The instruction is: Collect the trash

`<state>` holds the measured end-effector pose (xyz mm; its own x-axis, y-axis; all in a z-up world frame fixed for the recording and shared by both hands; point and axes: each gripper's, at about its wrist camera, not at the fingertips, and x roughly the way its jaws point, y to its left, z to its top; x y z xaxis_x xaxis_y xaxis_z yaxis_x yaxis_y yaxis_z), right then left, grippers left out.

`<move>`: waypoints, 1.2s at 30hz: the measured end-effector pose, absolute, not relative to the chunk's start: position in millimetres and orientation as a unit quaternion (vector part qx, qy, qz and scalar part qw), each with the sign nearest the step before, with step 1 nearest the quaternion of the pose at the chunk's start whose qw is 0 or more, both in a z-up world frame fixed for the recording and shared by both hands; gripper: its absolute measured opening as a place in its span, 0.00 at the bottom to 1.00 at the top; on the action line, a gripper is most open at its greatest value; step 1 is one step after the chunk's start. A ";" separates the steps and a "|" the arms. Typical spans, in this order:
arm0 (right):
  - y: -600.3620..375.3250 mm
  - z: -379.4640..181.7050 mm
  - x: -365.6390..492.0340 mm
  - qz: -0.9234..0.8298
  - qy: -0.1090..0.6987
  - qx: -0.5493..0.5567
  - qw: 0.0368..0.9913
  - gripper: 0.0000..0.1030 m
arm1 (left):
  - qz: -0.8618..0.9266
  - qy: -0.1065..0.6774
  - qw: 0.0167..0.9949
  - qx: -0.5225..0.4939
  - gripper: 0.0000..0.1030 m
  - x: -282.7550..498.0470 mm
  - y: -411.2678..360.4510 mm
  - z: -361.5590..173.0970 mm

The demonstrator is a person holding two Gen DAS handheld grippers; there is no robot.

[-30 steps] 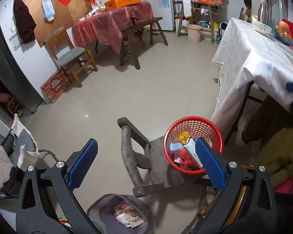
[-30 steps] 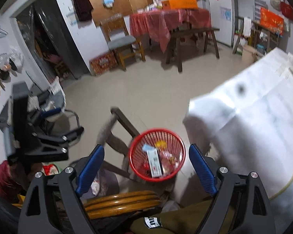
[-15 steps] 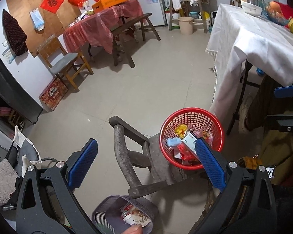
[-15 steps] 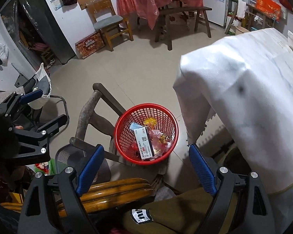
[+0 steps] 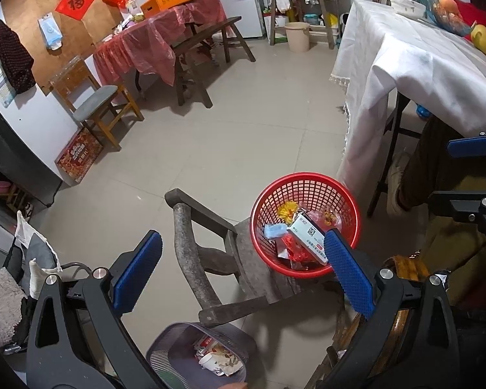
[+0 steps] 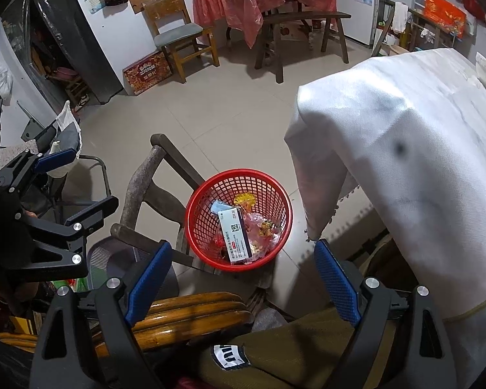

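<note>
Two grippers, left gripper [image 5: 243, 274] and right gripper [image 6: 243, 287], both spread wide and empty above the red basket [image 6: 210, 191] on the old wooden chair [image 5: 210, 259]. Basket already loaded: white carton [image 6: 235, 231], wrappers. Grey mesh bin [image 5: 178, 340] below-left of basket, part-filled, cut off. Emptying apparently still ahead.
</note>
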<state>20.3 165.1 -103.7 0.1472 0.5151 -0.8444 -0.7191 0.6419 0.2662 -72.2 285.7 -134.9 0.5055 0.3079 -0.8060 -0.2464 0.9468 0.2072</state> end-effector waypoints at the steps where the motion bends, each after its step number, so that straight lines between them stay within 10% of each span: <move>1: 165.0 -103.7 20.2 0.411 0.508 -0.100 0.750 0.85 | 0.158 0.471 0.867 0.032 0.93 -72.0 285.3 -135.3; 36: 164.4 -103.7 20.9 0.411 0.508 -0.100 0.750 0.85 | 0.155 0.471 0.868 0.037 0.93 -69.1 278.2 -136.5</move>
